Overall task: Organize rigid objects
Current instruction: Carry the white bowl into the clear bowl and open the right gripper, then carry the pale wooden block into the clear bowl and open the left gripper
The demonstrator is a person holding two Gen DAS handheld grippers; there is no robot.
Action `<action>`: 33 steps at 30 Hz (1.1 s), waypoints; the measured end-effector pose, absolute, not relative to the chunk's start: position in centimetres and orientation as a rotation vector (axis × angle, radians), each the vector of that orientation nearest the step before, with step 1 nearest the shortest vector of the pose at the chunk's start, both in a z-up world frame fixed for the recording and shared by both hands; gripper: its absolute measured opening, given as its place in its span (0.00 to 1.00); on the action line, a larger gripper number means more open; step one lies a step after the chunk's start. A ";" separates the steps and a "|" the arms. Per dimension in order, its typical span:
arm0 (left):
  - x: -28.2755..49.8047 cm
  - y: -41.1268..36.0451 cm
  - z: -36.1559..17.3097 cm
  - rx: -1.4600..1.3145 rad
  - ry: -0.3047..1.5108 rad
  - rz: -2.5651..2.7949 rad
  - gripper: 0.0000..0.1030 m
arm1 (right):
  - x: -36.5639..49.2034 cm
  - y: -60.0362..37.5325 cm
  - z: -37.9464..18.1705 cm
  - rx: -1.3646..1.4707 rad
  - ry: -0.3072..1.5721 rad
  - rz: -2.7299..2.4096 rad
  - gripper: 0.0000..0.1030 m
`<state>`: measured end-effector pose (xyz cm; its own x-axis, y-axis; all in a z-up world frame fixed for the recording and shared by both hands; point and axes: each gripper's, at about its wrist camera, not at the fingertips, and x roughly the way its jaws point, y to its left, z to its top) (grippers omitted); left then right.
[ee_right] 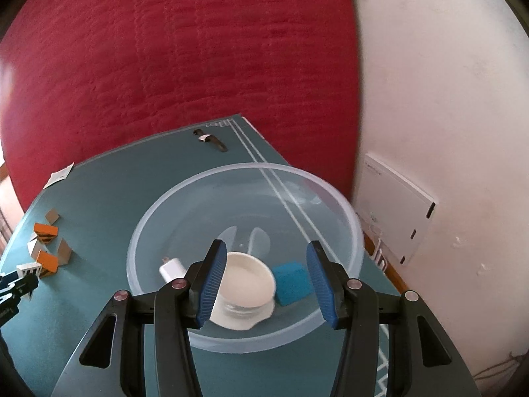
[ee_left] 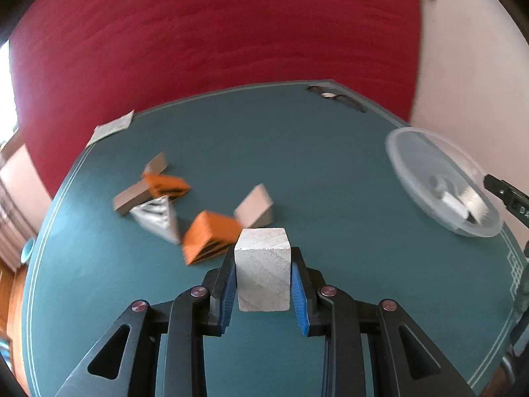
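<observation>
One white block [ee_left: 263, 269] pinched in left gripper [ee_left: 263, 264] jaws | step: carry | next: bowl [ee_left: 413, 152] at 2 o'clock | right gripper [ee_right: 264, 273] jaws spread over bowl.

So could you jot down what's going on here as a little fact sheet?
left claw: shut on a pale block, above the table
right claw: open, empty, over the bowl
bowl: clear; holds a white lid, blue sponge, white plug
table: green; orange and grey wedges loose on it
</observation>
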<state>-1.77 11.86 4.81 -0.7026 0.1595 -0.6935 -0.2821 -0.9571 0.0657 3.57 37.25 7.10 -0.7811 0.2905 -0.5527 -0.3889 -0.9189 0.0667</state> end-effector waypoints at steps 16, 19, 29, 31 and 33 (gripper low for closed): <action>-2.3 23.9 6.8 -0.946 0.350 2.467 0.30 | 5.4 39.8 6.9 -0.749 0.330 2.656 0.51; -2.8 25.4 6.7 -0.944 0.356 2.444 0.31 | 5.4 39.9 6.7 -0.756 0.336 2.671 0.51; -4.5 27.7 6.9 -0.953 0.301 2.387 0.35 | 5.3 39.8 6.8 -0.756 0.348 2.681 0.51; -4.7 27.7 7.1 -0.942 0.285 2.394 0.64 | 5.2 39.5 6.7 -0.760 0.340 2.684 0.51; -4.7 27.3 7.2 -0.908 0.267 2.432 0.80 | 5.3 39.2 6.7 -0.761 0.329 2.689 0.51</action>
<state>-4.70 27.32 7.22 -0.6364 0.4065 -0.6556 -0.5390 -0.8423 0.0009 5.33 39.23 6.71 -0.8044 0.2456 -0.5410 -0.3689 -0.9203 0.1306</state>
